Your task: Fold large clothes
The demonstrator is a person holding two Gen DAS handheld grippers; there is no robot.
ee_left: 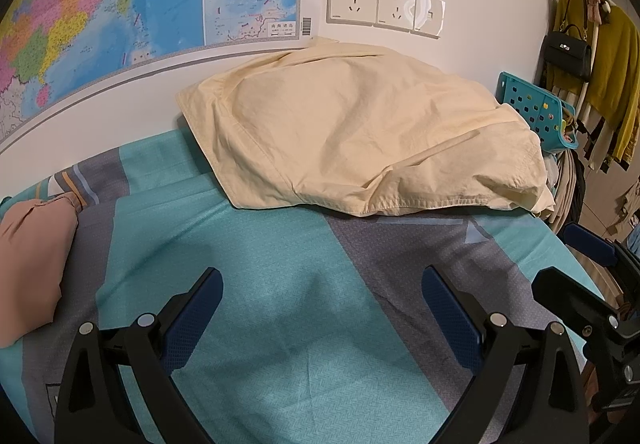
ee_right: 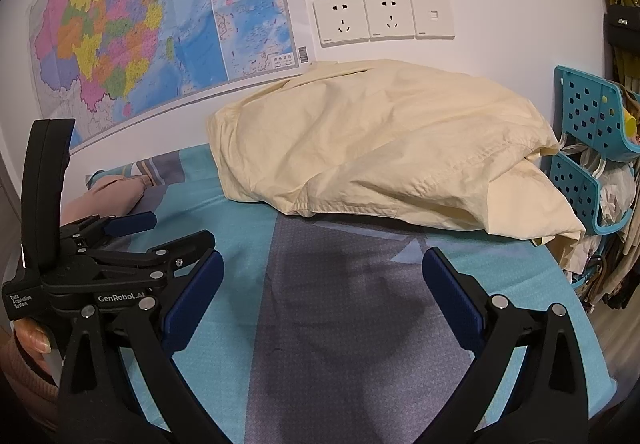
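Observation:
A large cream-yellow garment (ee_left: 352,131) (ee_right: 380,151) lies in a loosely folded, rumpled heap at the far side of the bed, against the wall. A pink garment (ee_left: 32,260) (ee_right: 116,191) lies bunched at the left. My left gripper (ee_left: 322,276) (ee_right: 176,230) hovers open over the teal and grey bedsheet (ee_left: 260,284), short of the cream garment, holding nothing. Just to its right, my right gripper (ee_right: 323,258) (ee_left: 556,256) is also open and holds nothing. A hand (ee_right: 32,340) grips the left gripper's handle.
A coloured map (ee_right: 140,35) and wall sockets (ee_right: 384,17) are on the wall behind the bed. A teal perforated basket (ee_right: 588,115) with loose items sits at the right bed edge. Hung clothes and a black handbag (ee_left: 568,51) stand further right.

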